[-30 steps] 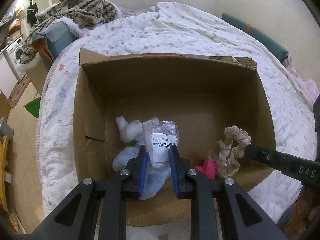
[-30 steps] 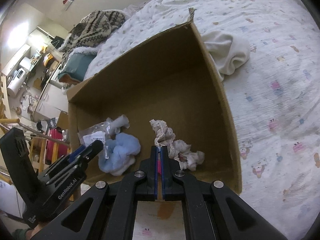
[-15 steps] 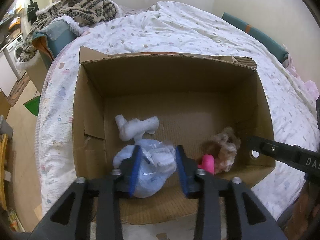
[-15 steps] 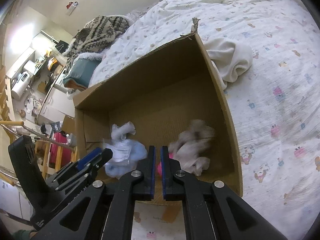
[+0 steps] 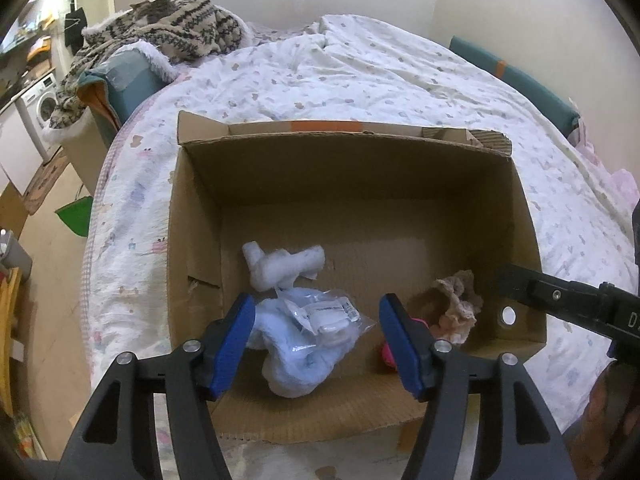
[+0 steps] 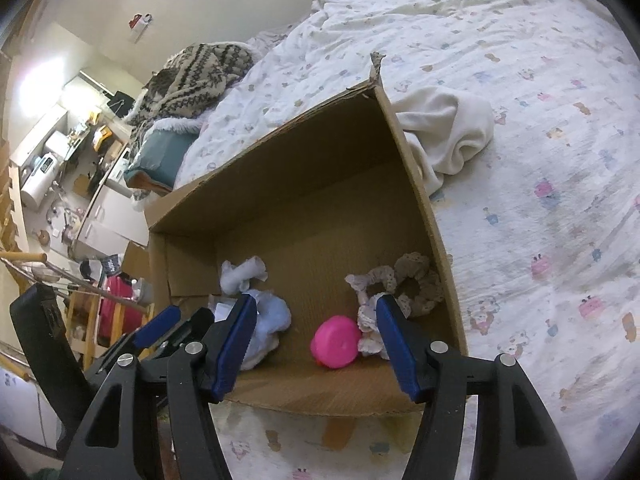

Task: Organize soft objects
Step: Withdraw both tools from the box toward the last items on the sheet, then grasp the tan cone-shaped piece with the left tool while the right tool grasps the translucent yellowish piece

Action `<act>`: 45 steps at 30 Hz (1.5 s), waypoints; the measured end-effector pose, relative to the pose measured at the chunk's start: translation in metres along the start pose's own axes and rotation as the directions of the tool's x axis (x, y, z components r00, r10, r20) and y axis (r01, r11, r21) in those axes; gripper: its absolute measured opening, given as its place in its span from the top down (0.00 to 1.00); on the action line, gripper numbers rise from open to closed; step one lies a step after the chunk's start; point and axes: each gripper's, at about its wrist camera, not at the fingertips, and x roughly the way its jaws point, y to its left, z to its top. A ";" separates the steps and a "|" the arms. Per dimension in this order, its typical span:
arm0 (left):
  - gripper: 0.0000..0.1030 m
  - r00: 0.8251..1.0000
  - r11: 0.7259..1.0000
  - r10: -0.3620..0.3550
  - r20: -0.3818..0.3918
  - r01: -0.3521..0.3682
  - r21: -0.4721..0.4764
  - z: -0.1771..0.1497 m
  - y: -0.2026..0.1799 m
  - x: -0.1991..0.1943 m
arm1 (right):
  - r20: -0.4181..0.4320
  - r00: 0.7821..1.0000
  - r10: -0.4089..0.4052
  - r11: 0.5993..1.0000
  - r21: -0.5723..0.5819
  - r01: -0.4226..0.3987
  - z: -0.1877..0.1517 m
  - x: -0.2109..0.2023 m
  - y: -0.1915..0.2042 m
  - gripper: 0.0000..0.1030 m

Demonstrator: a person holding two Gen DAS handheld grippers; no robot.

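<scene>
An open cardboard box (image 5: 200, 216) stands on the bed; it also shows in the right wrist view (image 6: 424, 208). Inside lie a white sock (image 5: 280, 266), a light blue cloth (image 5: 296, 364) with a clear plastic packet (image 5: 324, 316) on it, a pink round thing (image 6: 336, 340) and a beige lace scrunchie (image 6: 404, 284). My left gripper (image 5: 318, 344) is open and empty above the packet. My right gripper (image 6: 316, 340) is open and empty above the pink thing, near the scrunchie.
A cream cloth (image 6: 448, 128) lies on the patterned bedsheet (image 6: 540, 160) just right of the box. A knitted patterned blanket (image 5: 168, 28) is piled at the head of the bed. Floor and furniture lie to the left (image 5: 36, 92).
My left gripper opened and let the plastic packet drop onto the blue cloth. My right gripper opened and let the lace scrunchie fall into the box. Both pulled back a little.
</scene>
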 end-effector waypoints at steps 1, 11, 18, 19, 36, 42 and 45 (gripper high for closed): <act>0.40 1.000 1.000 0.006 0.003 -0.006 -0.003 0.000 0.001 -0.001 | 0.005 1.000 -0.006 1.000 0.000 0.006 0.000 -0.002 0.000 0.36; 0.40 0.998 1.000 0.007 0.055 -0.008 0.005 -0.005 0.001 -0.025 | 0.045 0.999 -0.031 1.000 0.005 0.031 -0.008 -0.026 -0.004 0.36; 0.40 1.000 0.999 -0.028 0.010 0.028 -0.024 -0.023 0.000 -0.031 | 0.050 0.997 -0.055 0.998 0.026 0.054 -0.019 -0.041 -0.012 0.36; 0.40 0.999 0.999 -0.041 -0.002 0.041 -0.026 -0.028 -0.001 -0.030 | 0.050 0.997 -0.060 0.998 0.029 0.058 -0.021 -0.043 -0.013 0.36; 0.31 0.979 0.968 -0.133 -0.154 0.162 0.191 -0.087 -0.069 -0.009 | -0.046 0.990 -0.131 0.964 0.225 0.138 -0.064 -0.058 -0.073 0.36; 0.31 0.958 0.958 -0.119 -0.259 0.179 0.222 -0.103 -0.085 0.024 | -0.076 0.988 -0.135 0.947 0.284 0.151 -0.069 -0.053 -0.085 0.36; 0.31 0.945 0.953 -0.124 -0.303 0.199 0.230 -0.109 -0.092 0.041 | -0.079 0.987 -0.141 0.944 0.289 0.158 -0.068 -0.052 -0.087 0.36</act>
